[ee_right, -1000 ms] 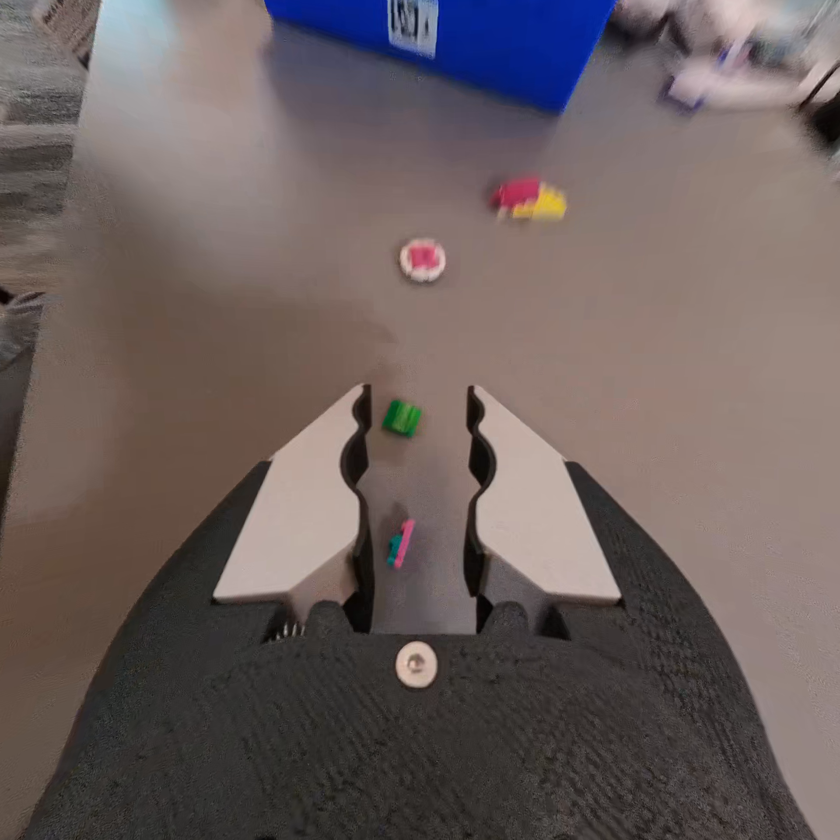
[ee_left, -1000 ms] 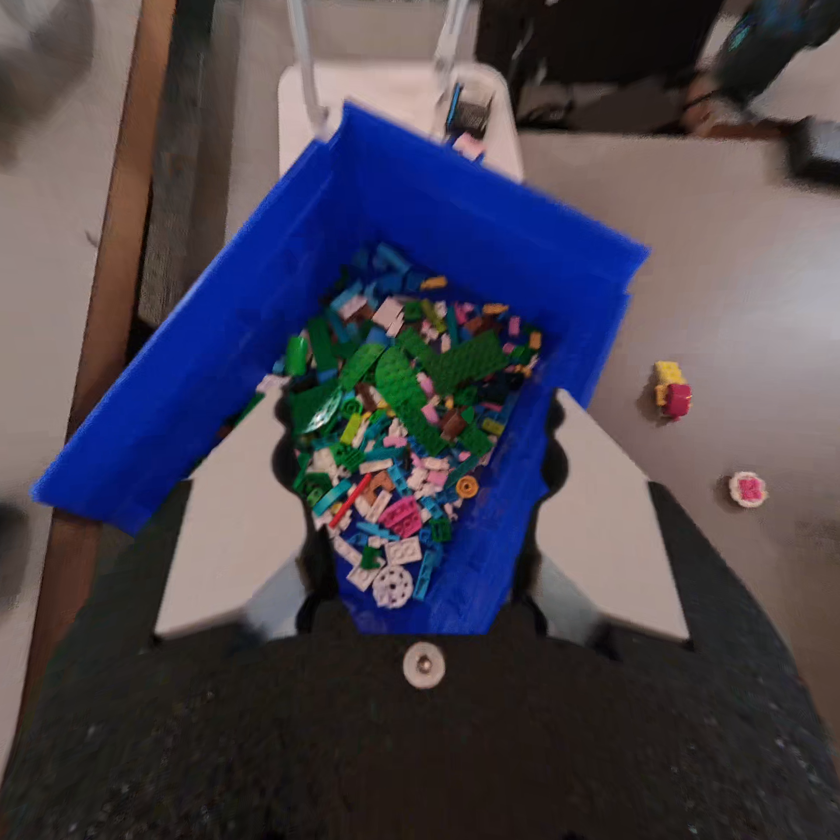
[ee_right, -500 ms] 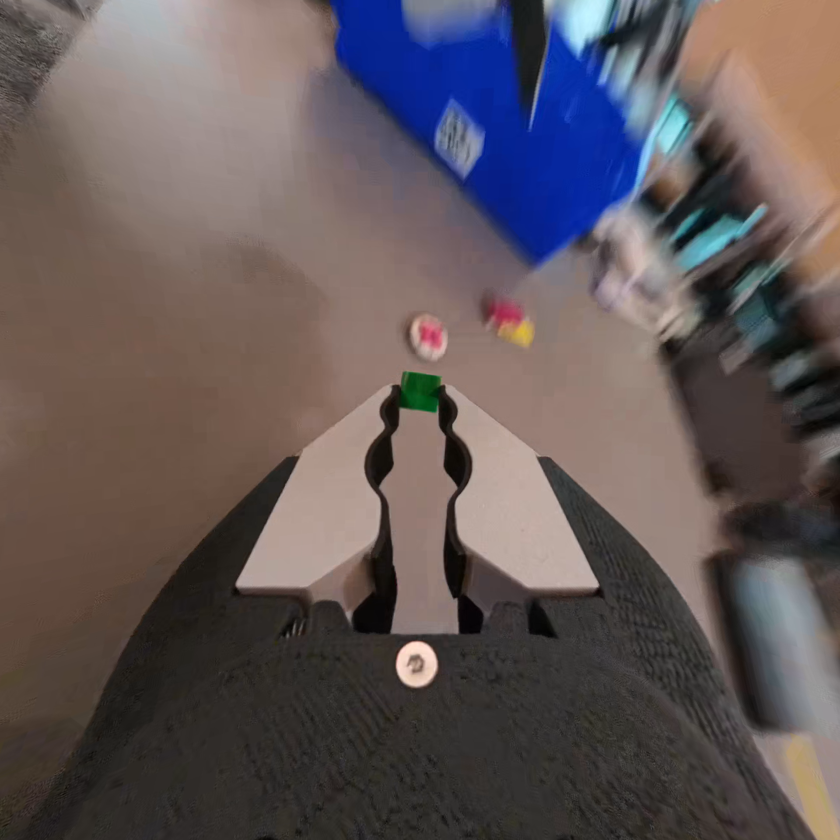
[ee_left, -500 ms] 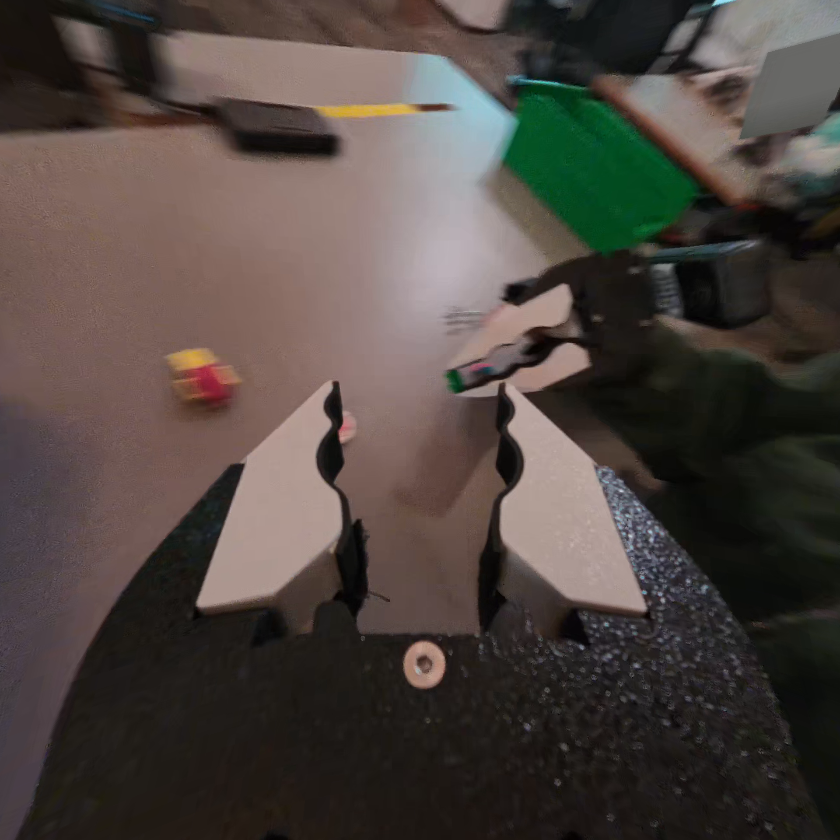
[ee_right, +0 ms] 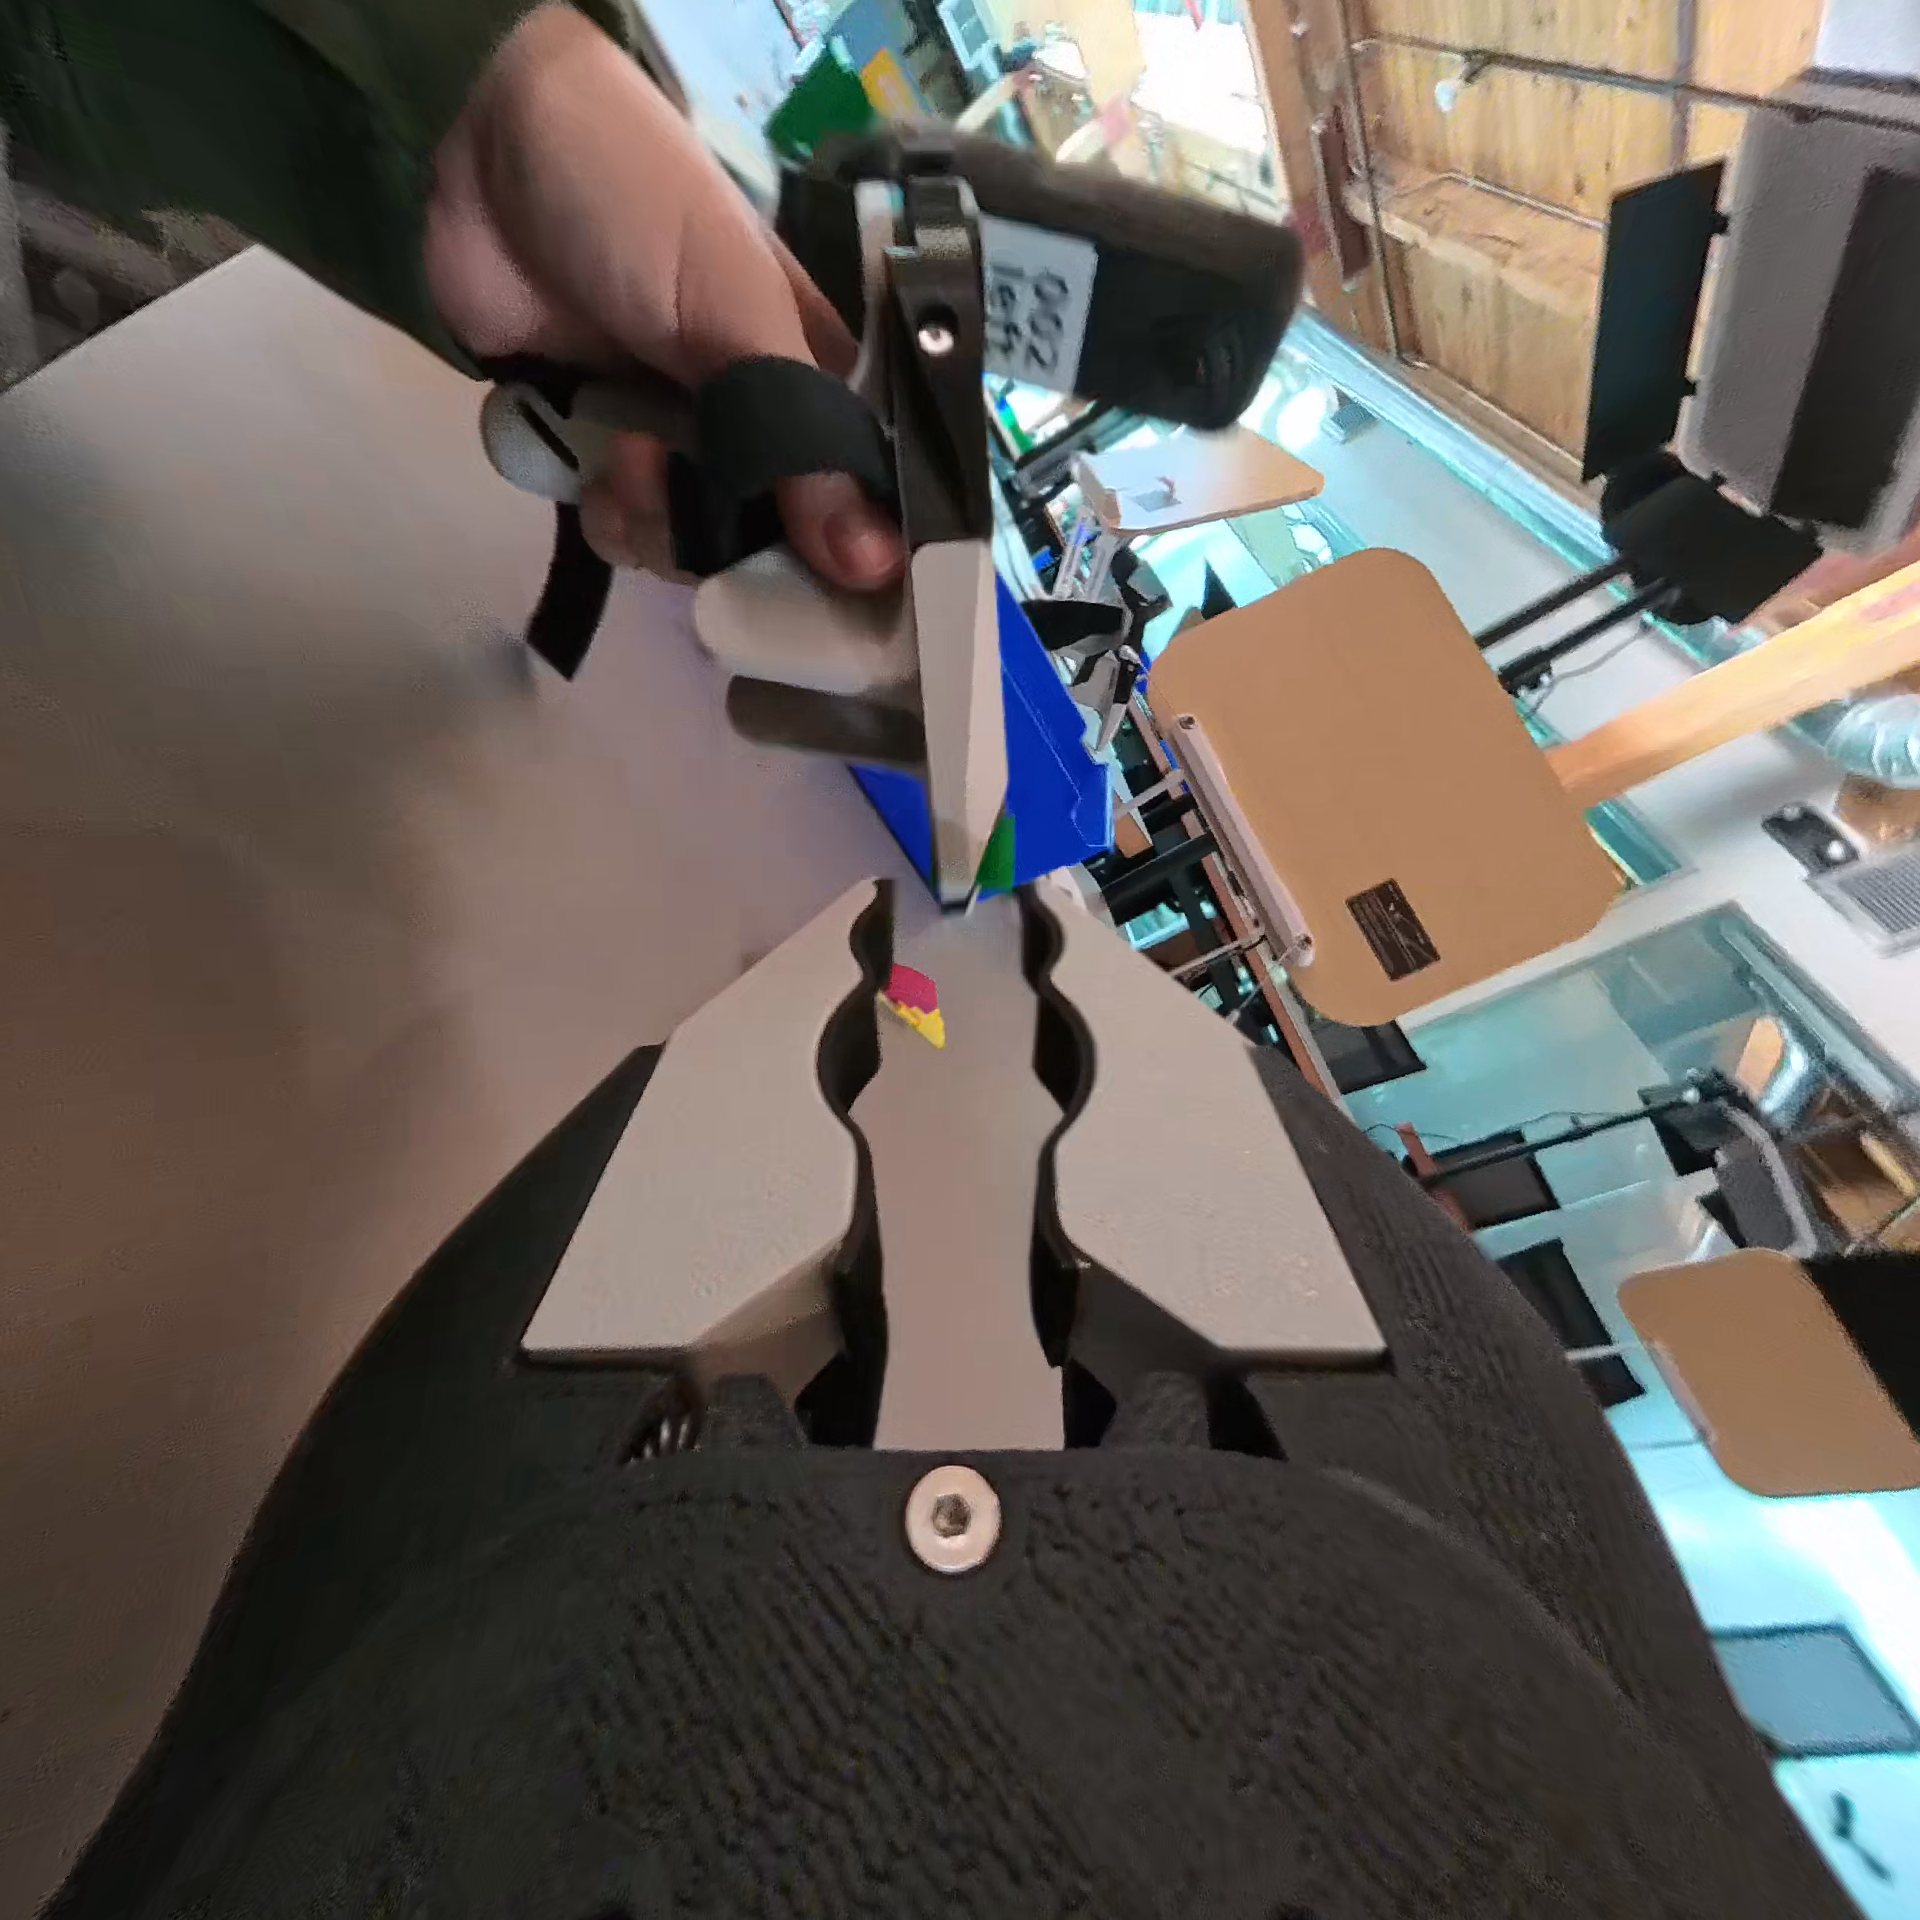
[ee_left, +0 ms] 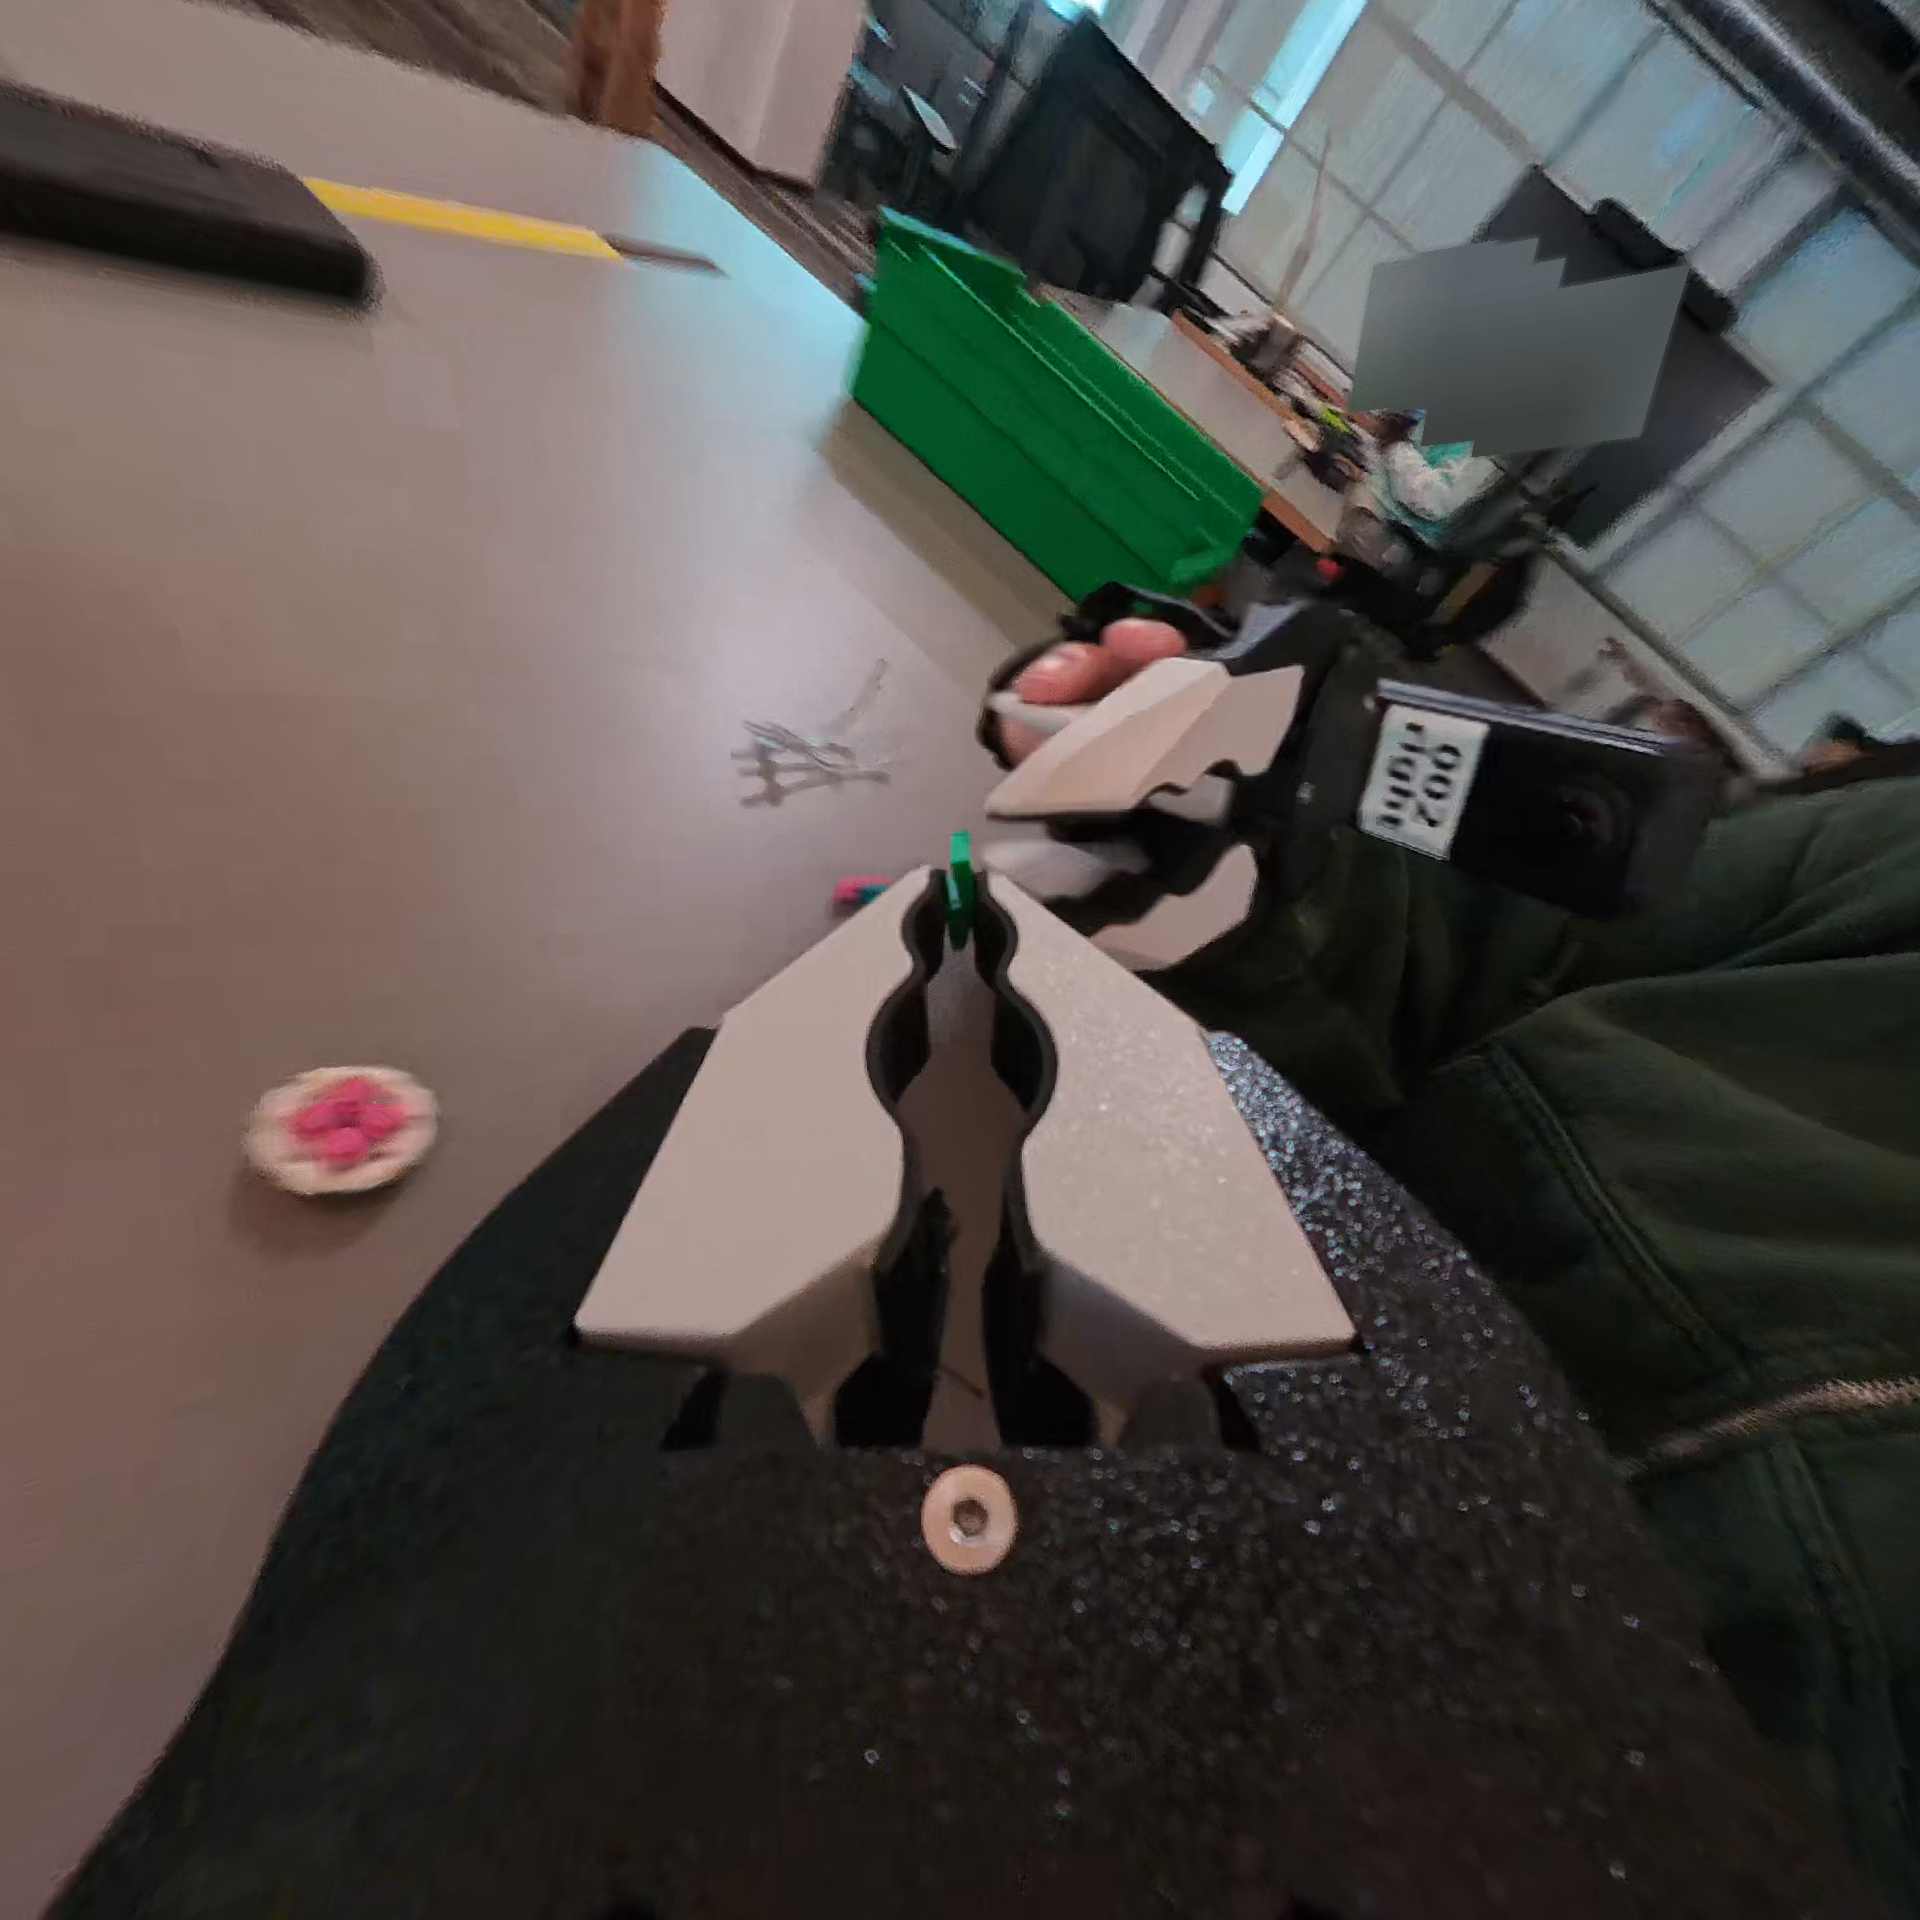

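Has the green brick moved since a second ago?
Yes. The green brick was lying on the table; now it is off the table, pinched in the left gripper, with the right gripper open.

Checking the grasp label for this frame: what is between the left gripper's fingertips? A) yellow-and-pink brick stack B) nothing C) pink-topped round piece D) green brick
D: the left gripper is shut on the green brick, while the right gripper is open.

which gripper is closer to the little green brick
Left. The left gripper is shut on the green brick, pinching it at its fingertips. The right gripper is open and empty, its tips just short of the brick.
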The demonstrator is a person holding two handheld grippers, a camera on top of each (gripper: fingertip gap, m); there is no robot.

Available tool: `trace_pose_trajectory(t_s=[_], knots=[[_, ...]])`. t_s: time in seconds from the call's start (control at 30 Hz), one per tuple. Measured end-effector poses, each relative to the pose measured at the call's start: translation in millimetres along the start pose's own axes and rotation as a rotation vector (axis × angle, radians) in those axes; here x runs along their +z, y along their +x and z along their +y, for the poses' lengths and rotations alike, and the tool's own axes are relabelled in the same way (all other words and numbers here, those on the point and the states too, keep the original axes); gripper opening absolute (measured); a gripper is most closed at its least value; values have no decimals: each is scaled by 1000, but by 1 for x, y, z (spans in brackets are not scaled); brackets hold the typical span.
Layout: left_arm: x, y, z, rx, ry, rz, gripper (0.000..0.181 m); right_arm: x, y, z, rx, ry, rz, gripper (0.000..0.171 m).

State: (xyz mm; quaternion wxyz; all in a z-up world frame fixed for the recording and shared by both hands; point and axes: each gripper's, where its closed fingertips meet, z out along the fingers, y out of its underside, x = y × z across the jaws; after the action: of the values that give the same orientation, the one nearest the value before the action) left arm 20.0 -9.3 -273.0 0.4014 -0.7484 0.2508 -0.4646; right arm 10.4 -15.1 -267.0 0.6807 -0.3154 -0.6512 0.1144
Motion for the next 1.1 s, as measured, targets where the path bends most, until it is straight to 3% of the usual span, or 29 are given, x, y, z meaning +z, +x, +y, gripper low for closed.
trace_pose_trajectory(t_s=[0.03, 0.1, 0.2, 0.37, 0.47, 0.7, 0.93, 1.1], knots=[[-13, -10, -12, 39, 38, -74, 3, -1, 5, 0, 40, 5, 13, 29], [-49, -26, -40, 207, 114, -242, 2, -5, 14, -2, 90, 39, 38, 29], [-83, -10, -68, 645, 164, -417, 2, -6, 15, -8, 185, 81, 3, 28], [-70, 17, -49, 1373, -52, -661, 2, -7, 3, -32, 435, 204, -143, 18], [-55, 20, -34, 1648, -123, -760, 1, -4, -2, -43, 787, 265, -298, 11], [-31, 2, -14, 1808, -283, -947, 2, 6, -7, -36, 1177, 247, -393, 19], [-21, -13, -11, 1749, -359, -996, 1, 14, -6, -10, 1011, 76, -219, 24], [-16, -14, -5, 1767, -383, -992, 2, 13, -6, -7, 1042, 78, -241, 21]])
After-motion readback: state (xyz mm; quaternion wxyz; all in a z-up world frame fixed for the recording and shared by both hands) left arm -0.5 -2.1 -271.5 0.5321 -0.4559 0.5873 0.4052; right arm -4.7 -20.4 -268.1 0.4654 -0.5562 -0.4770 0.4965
